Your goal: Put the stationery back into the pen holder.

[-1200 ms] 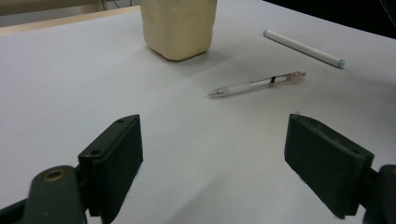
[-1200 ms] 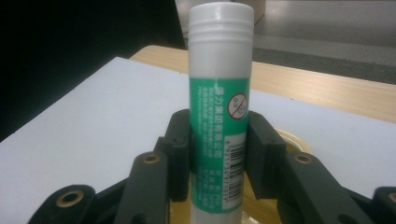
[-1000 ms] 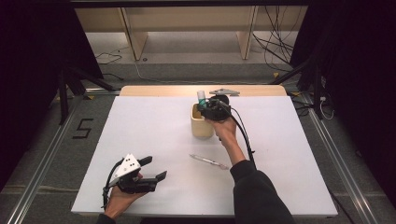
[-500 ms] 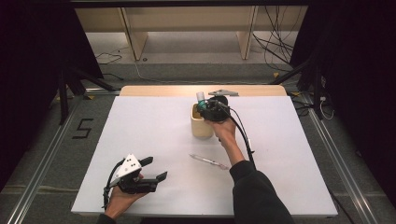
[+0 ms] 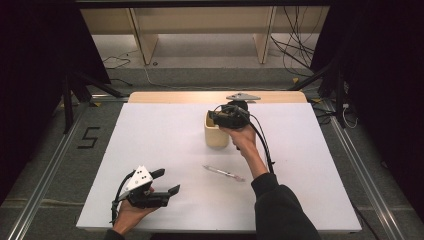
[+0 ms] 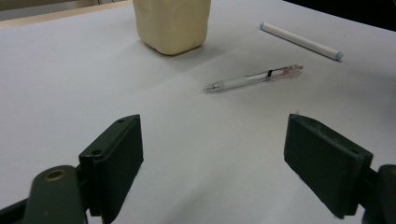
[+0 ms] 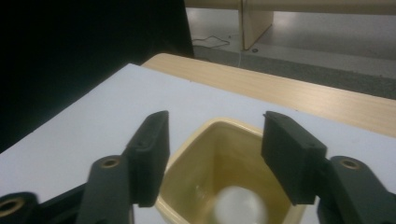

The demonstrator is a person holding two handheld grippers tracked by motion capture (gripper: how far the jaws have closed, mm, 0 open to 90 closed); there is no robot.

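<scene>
A cream square cup [image 5: 216, 137] stands at the back middle of the white table. My right gripper [image 5: 216, 120] hovers just over its rim. In the right gripper view the right gripper [image 7: 215, 158] has just been opening, and its jaws stand apart above the cup [image 7: 224, 140]. Nothing is between the pads. A blurred whitish round end [image 7: 240, 205] lies inside the cup. A clear pen [image 5: 223, 173] lies on the table in front of the cup. My left gripper [image 5: 167, 181] rests open near the front left, with the pen [image 6: 254, 78] ahead of its jaws.
In the left gripper view a white marker [image 6: 301, 41] with a pale blue tip lies beyond the pen, to the right of the cup [image 6: 172, 23]. A wooden strip [image 5: 180, 96] borders the table's far edge. Dark stands and cables surround the table.
The right gripper's jaws have opened. The pale blue-tipped item that stuck up from them above the cup is gone from there; a whitish end now lies in the cup. The left hand has not moved.
</scene>
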